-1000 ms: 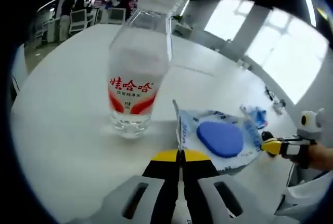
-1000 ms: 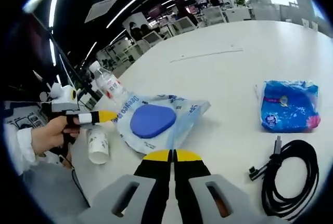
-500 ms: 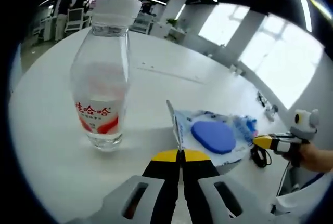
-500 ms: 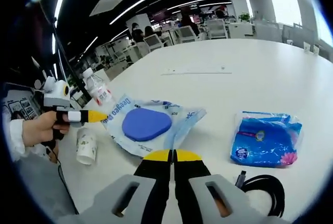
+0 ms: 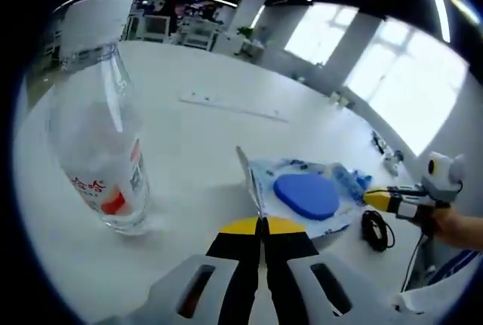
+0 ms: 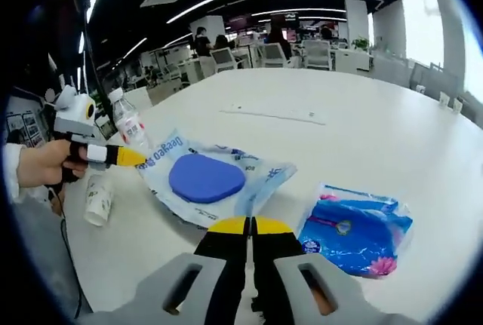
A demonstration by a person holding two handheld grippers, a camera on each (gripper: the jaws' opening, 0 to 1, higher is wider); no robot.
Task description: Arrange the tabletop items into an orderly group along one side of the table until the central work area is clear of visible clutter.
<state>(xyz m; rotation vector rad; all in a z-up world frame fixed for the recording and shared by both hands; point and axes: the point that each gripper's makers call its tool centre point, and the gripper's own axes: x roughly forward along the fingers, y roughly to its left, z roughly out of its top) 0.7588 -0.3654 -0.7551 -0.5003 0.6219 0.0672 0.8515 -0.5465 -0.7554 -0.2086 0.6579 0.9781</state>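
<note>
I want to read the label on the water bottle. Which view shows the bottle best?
The left gripper view: the water bottle stands close and large there, with its cap, clear body and red label print visible. In the right gripper view the same bottle is small and far, behind the left gripper, so its label cannot be read.

Blue pad [image 6: 205, 178] — white table [image 6: 362, 136]

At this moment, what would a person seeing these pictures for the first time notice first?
Probably the clear bag with a blue pad inside, lying mid-table and pinched at opposite edges by both grippers, the left gripper and the right gripper. Next, the water bottle looming close in the left gripper view, and the blue tissue pack beside the bag.
</note>
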